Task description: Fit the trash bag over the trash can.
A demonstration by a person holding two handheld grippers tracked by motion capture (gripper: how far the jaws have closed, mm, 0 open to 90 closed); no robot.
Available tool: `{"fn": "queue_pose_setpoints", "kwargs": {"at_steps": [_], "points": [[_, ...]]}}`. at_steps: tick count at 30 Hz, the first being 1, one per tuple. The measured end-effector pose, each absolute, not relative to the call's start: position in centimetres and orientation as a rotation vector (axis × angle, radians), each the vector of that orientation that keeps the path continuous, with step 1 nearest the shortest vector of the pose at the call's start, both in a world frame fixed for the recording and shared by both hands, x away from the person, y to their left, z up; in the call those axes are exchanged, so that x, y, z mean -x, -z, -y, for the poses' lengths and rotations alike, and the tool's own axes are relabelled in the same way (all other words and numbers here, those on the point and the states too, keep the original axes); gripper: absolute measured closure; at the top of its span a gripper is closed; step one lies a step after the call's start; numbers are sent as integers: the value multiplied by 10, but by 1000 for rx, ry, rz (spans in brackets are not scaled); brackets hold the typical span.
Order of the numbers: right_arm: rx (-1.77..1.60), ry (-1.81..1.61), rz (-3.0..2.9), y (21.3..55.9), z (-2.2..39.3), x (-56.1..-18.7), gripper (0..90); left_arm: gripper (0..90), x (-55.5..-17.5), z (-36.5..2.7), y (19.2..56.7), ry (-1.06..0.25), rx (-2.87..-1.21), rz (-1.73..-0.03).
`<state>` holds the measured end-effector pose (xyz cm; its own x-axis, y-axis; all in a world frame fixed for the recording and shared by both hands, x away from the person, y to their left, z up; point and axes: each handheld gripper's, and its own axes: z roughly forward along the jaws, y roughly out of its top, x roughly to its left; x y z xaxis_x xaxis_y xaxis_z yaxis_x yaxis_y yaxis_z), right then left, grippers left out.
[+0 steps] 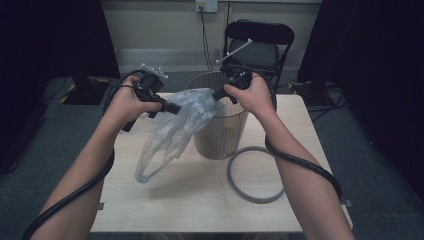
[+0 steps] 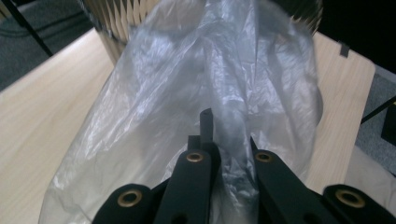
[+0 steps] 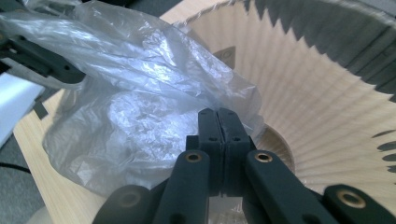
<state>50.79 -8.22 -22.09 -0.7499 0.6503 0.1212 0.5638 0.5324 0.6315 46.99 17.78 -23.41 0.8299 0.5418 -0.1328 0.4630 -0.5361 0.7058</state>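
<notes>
Grippers, left (image 1: pixel 172 107) and right (image 1: pixel 219 93), both clamp the clear bag (image 1: pixel 172 132) beside the bin (image 1: pixel 222 132) (unlined; ring (image 1: pixel 252 175) waits on table).

The thin plastic bag (image 1: pixel 170 132) is looking clear, crinkled and glossy; the ribbed bin (image 1: pixel 222 135) is looking like matt pleated wood; the worktop (image 1: pixel 200 200) is showing smooth pale wood grain.
</notes>
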Motion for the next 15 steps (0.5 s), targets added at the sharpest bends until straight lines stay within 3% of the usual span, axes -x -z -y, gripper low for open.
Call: {"fn": "queue_pose_setpoints", "kwargs": {"at_steps": [7, 13, 15], "points": [[-1074, -1047, -2579, 209, 96, -509, 900, 900, -473, -164, 213, -165, -2173, -708], [-1113, -994, -2563, 219, 106, -515, 898, 900, -483, -143, 211, -181, -2153, -712], [-1123, -980, -2557, 223, 108, -517, 859, 900, -486, -136, 211, -186, -2169, -708]]}}
